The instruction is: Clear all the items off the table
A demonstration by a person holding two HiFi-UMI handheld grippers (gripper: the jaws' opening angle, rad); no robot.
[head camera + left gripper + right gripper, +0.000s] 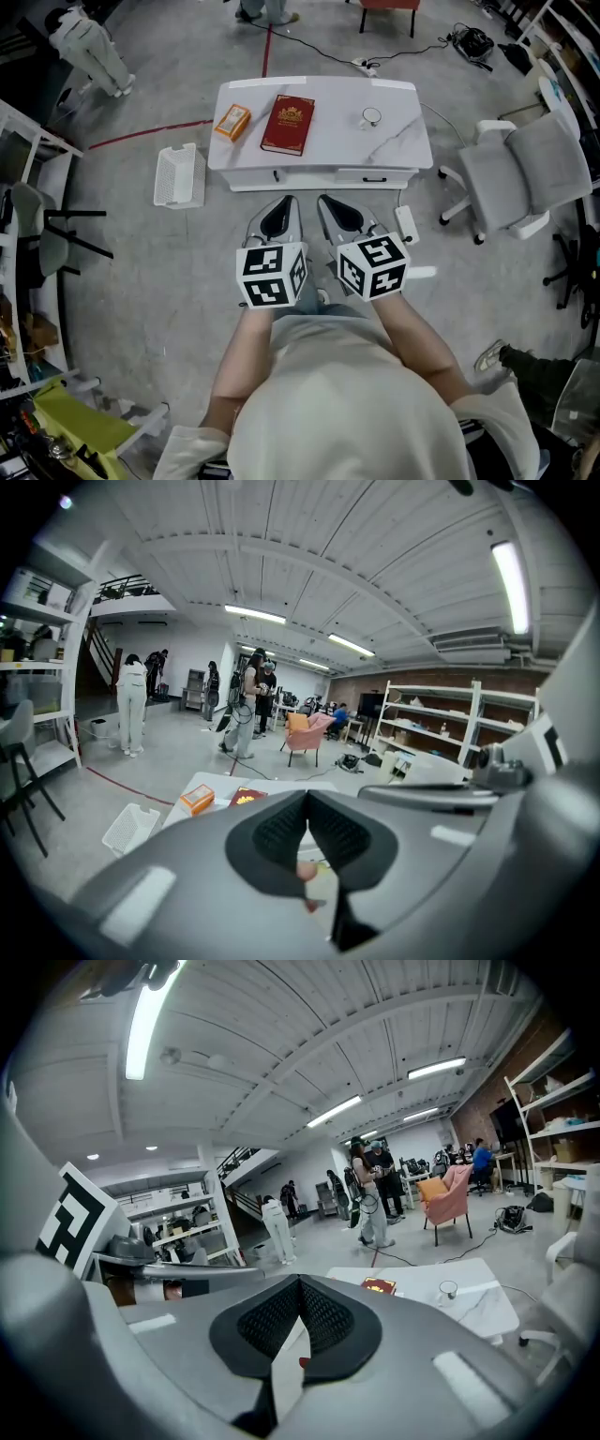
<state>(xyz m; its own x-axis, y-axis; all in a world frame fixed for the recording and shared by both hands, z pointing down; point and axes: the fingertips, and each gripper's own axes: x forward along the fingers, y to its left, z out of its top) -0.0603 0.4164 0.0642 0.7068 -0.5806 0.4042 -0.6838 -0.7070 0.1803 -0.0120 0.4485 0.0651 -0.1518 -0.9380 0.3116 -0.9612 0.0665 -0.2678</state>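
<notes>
The left tongs (281, 211) and right tongs (335, 211) are hanging side by side just short of the counter's near edge, both pointing at it. Each pair is pressing its jaws together, and both are empty. The counter (328, 150) is turning its drawer front toward them.

Just right of the right tongs, a power strip (406, 223) is lying on the floor. Left of the left tongs, a white basket (179, 175) is sitting on the floor just beside the counter's left end.

On the counter, a red book (288, 124) is lying flat straight ahead of the left tongs. An orange box (232, 122) is lying ahead and to their left, near the book but apart from it. Ahead and right of the right tongs, a small glass (371, 117) is standing well apart from the book.

Farther right, a white chair (525, 173) is standing off the counter's right end.

Beyond the counter, a cable (319, 49) is trailing over the floor and a pink chair (305, 733) is standing. Several people (246, 700) are standing farther back.
</notes>
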